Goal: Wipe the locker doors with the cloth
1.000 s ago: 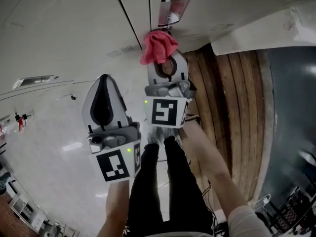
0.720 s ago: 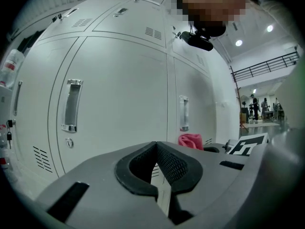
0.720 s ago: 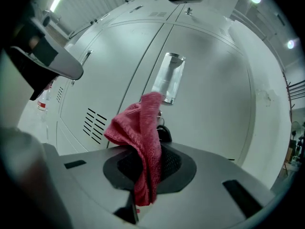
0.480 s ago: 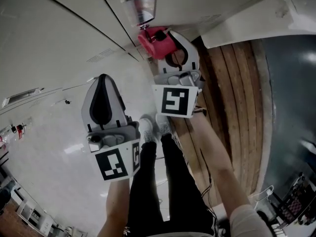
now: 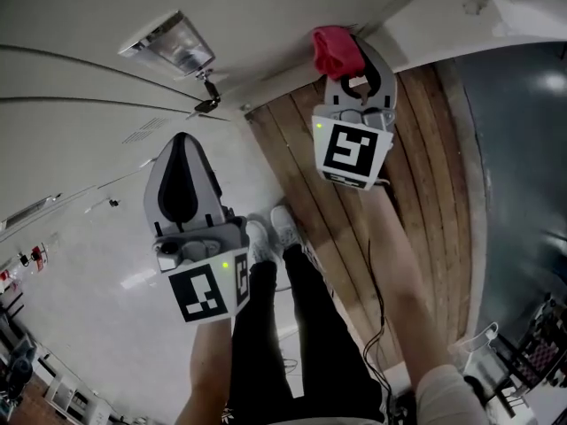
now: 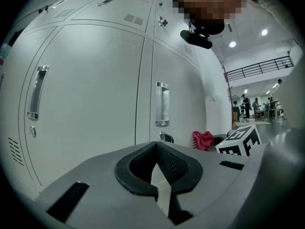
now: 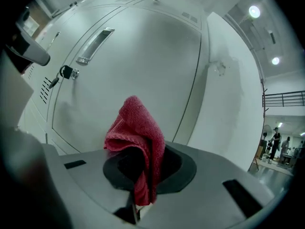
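Nearest the person, the left gripper hangs low and well short of the chrome handle. Its fingers are closed together with nothing between them, and it does no work here. Further out, the right gripper reaches toward the foot of the lockers, off to the right of that handle in the head view. Its fingers are clamped on a red cloth. In the right gripper view the cloth is pinched only by a narrow lower fold, and the rest stands up as a loose hump in front of the pale locker door. There the handle sits up and to the left of the cloth, with a small key lock just below the handle. I cannot tell whether the cloth touches the door or stops just short of it. The task looks mid-way, with the cloth carried to a low stretch of door right of the handle. The main risk is the thin grip, since a firm drag across the paint could pull the fold free and drop the cloth onto the wooden floor. If the hump folds aside, the bare fingers could scrape the door. A stroke back toward the handle could also snag the loose cloth on the lock.
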A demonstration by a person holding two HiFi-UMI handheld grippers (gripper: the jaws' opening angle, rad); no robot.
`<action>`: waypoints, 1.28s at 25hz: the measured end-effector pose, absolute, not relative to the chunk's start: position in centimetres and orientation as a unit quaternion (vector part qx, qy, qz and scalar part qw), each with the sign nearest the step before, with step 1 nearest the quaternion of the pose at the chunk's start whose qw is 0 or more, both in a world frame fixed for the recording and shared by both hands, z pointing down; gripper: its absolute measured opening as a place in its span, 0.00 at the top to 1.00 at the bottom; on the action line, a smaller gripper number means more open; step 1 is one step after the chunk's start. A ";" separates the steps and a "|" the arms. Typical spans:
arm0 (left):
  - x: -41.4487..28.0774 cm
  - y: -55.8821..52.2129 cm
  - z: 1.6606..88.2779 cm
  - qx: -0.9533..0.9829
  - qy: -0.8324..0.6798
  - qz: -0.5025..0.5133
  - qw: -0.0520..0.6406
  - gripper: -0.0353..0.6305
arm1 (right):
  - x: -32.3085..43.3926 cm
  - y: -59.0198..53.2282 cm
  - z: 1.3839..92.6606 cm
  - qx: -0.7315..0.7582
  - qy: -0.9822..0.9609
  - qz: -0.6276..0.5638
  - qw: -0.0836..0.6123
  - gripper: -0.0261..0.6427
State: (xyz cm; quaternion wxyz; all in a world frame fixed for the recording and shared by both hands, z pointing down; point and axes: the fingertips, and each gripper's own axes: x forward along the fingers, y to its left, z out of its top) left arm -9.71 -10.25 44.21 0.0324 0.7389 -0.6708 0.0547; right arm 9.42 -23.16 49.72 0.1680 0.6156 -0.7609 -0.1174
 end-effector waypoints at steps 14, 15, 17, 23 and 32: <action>-5.6 -11.4 43.4 0.766 -0.640 0.053 0.034 0.92 | 13.7 -25.0 50.7 0.654 -0.722 -0.096 0.205 0.90; -5.6 -11.4 43.4 0.766 -0.640 0.054 0.033 0.92 | 13.8 -24.9 50.7 0.655 -0.721 -0.096 0.206 0.90; -5.9 -11.2 43.2 0.765 -0.641 0.053 0.031 0.92 | 13.7 -24.9 50.7 0.655 -0.720 -0.094 0.210 0.90; -6.6 -10.8 40.8 0.761 -0.647 0.048 0.022 0.92 | 13.4 -23.7 48.7 0.651 -0.723 -0.094 0.212 0.90; -7.6 -10.1 27.2 0.754 -0.657 -0.003 0.011 0.92 | 8.9 -18.9 31.4 0.608 -0.757 -0.170 0.167 0.90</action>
